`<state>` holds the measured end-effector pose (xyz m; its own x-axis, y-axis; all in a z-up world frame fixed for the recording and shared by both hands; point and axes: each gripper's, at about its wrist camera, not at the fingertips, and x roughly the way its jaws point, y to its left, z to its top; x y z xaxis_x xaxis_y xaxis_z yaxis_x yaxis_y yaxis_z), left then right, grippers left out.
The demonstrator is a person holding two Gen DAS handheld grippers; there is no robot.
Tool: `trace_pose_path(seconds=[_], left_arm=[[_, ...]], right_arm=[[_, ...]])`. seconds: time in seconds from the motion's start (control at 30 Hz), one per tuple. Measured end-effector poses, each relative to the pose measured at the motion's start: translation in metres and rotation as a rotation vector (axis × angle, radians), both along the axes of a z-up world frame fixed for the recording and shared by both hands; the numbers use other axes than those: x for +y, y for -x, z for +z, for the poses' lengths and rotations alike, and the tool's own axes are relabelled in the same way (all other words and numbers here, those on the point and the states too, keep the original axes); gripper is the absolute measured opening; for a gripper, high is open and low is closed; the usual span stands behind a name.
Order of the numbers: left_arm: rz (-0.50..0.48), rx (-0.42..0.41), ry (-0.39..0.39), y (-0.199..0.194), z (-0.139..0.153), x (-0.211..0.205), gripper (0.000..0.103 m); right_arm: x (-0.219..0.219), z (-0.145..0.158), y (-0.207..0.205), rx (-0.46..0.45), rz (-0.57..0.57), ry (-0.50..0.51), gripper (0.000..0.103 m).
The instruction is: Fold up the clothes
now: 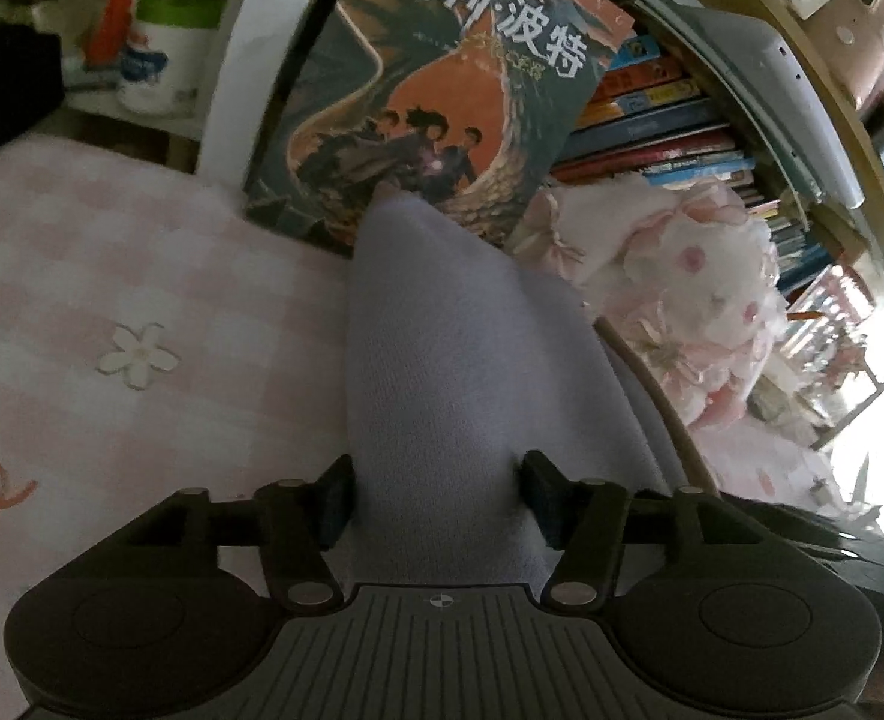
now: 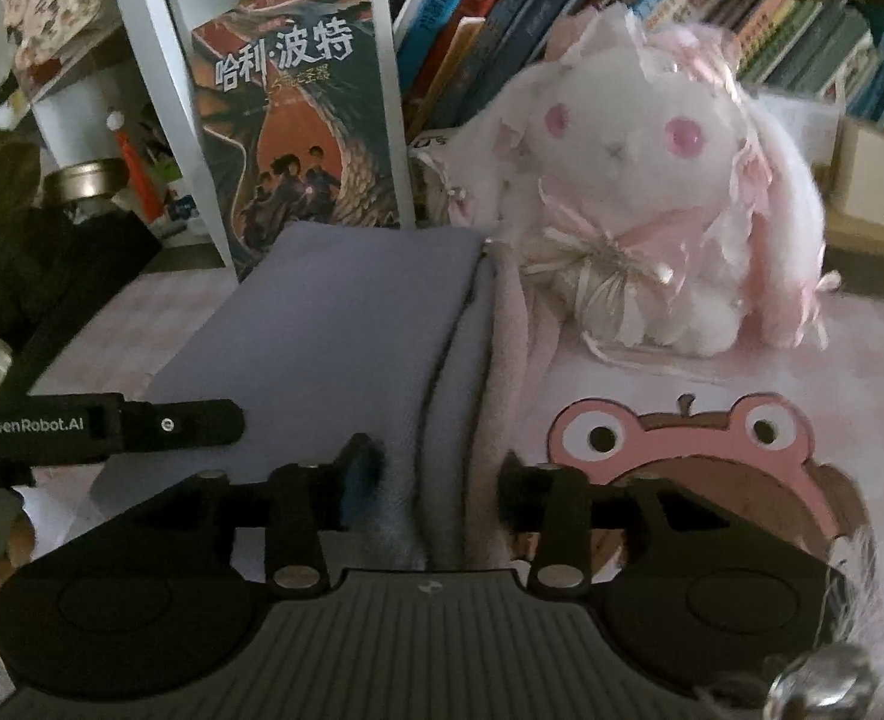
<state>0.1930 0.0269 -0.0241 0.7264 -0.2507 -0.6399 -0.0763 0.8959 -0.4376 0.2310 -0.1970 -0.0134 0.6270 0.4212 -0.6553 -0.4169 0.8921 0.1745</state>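
The cloth (image 2: pixel 334 336) is a pale lavender garment, folded into a long strip on a pink checked mat (image 1: pixel 112 276). Its long axis runs from near to far: the near end sits at the grippers and the far end reaches the foot of a book (image 2: pixel 304 120) that stands upright against a white shelf post (image 2: pixel 148 48). In the right wrist view the folded top layer lies flat, with its right edge stacked over a lower lavender layer and a pinkish layer beside it.

The left gripper (image 1: pixel 436 498) has its two fingers spread to either side of a raised ridge of the cloth (image 1: pixel 442 360), both pads touching the fabric, so it pinches the cloth. The ridge narrows to a point at the far end, aimed at the book (image 1: pixel 430 96).

The right gripper (image 2: pixel 439 489) also straddles the near edge of the cloth; its left finger presses the lavender folds and its right finger sits by the pinkish layer, fabric bunched between them. The left gripper's finger (image 2: pixel 142 423) shows at the left of that view, lying over the cloth's near left part.

A white and pink plush rabbit (image 2: pixel 640 192) sits right of the cloth's far end, just beside it. A frog picture (image 2: pixel 682 444) is on the mat to the near right. Books (image 2: pixel 562 6) fill the shelf behind.
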Motion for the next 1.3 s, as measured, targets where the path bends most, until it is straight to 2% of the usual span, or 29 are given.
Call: trace_pose_path(seconds=[0.07,0.13,0.17,0.23,0.37,0.5,0.67,0.9,1.3], left_arm=[[0.013,-0.040,-0.055,0.010,0.007,-0.003,0.066],[0.014,-0.084,-0.120,0.022,0.015,-0.008,0.068],[0.014,-0.106,-0.152,0.028,0.020,-0.010,0.069],[0.006,-0.135,-0.236,0.043,0.026,-0.016,0.076],[0.010,-0.173,-0.372,0.078,0.031,-0.029,0.083],[0.026,-0.197,-0.465,0.109,0.032,-0.038,0.093],[0.092,-0.184,-0.475,0.129,0.032,-0.040,0.093],[0.087,-0.175,-0.583,0.151,0.029,-0.049,0.100],[0.063,-0.140,-0.558,0.155,0.020,-0.050,0.100]], right_arm=[[0.000,0.005,0.006,-0.021,-0.001,0.022,0.067],[-0.001,0.012,0.015,-0.046,-0.003,0.027,0.072],[-0.002,0.015,0.021,-0.058,-0.008,0.026,0.078],[-0.004,0.021,0.035,-0.084,-0.022,0.027,0.085],[-0.009,0.024,0.066,-0.117,-0.067,0.043,0.088],[-0.014,0.022,0.096,-0.138,-0.108,0.049,0.093],[-0.016,0.018,0.126,-0.154,-0.141,0.063,0.099],[-0.019,0.012,0.163,-0.162,-0.204,0.066,0.103],[-0.019,0.003,0.171,-0.142,-0.233,0.079,0.103]])
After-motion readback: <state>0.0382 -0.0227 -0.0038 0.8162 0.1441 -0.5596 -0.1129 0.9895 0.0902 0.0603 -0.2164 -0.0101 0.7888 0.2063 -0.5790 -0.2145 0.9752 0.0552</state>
